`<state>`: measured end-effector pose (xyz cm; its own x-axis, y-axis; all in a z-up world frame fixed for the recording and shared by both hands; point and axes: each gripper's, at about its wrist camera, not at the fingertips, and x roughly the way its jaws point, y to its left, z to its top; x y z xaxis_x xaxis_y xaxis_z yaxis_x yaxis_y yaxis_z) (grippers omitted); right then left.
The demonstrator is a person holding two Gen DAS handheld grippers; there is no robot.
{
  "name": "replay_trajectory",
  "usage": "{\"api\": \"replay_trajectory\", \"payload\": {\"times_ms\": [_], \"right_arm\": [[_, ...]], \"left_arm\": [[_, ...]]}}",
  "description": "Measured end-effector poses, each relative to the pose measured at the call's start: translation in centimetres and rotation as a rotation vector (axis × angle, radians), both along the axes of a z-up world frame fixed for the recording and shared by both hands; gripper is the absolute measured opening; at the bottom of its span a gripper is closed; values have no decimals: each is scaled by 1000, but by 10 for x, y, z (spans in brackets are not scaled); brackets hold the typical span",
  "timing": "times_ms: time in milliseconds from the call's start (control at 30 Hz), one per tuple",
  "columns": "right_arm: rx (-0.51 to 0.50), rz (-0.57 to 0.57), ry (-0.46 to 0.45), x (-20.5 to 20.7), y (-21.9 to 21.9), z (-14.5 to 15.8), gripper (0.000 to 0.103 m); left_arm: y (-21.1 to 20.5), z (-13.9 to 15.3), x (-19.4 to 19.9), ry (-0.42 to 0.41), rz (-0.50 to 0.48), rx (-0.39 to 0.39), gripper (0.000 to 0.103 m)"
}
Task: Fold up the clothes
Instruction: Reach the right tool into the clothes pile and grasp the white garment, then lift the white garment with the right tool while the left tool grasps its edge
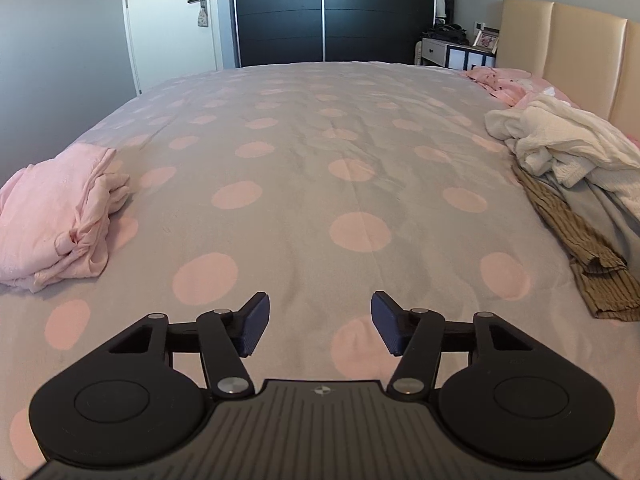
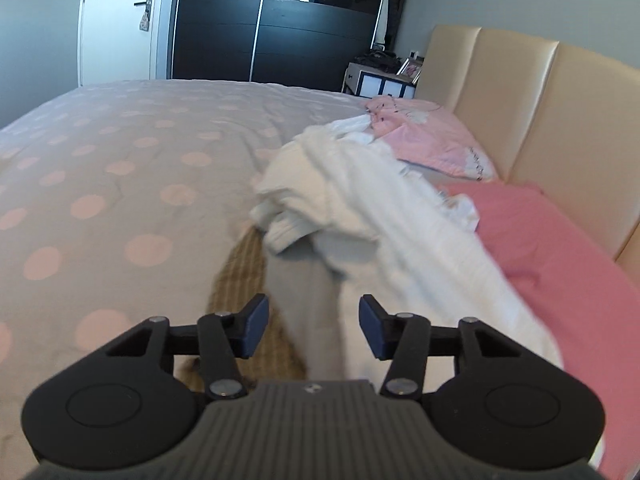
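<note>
Two tongs: left tongs (image 1: 320, 330) and right tongs (image 2: 313, 330), both held apart, nothing gripped.
Pile (image 2: 360, 200): unfolded on bed (image 1: 304, 152), beside headboard (image 2: 520, 92).
Pink stack (image 1: 56, 216): folded, well apart from headboard.

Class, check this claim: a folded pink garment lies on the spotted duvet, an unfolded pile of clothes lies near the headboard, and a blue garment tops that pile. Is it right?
Not quite. The garment topping the pile of clothes is white, not blue, as the right wrist view shows. The folded pink garment does lie on the spotted duvet, and the pile is near the headboard.
</note>
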<state>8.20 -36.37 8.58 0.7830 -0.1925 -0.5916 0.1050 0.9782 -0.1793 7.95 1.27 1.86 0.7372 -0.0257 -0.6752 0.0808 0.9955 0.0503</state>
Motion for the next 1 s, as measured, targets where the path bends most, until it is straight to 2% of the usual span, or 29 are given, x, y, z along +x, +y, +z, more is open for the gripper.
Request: {"api": "replay_trajectory", "payload": {"times_ms": [133, 300, 400, 467, 533, 600, 767, 1000], "right_arm": [[-18, -22, -9, 30, -25, 4, 46], [-24, -45, -4, 69, -50, 2, 42], [-3, -41, 23, 88, -59, -8, 29], [2, -53, 16, 89, -62, -5, 15], [8, -65, 10, 91, -65, -3, 8], [14, -77, 2, 92, -67, 0, 7], [18, -56, -58, 84, -58, 45, 6], [-4, 87, -166, 63, 13, 128, 5]], "left_arm": [[3, -9, 12, 19, 16, 26, 53], [5, -19, 22, 53, 29, 20, 53], [4, -24, 26, 68, 28, 7, 53], [3, -26, 28, 76, 22, -5, 53], [3, -28, 31, 85, 15, -8, 53], [2, -28, 30, 91, 11, -8, 53], [0, -18, 23, 70, -4, -16, 53], [8, 10, -1, 4, -6, -37, 53]]}}
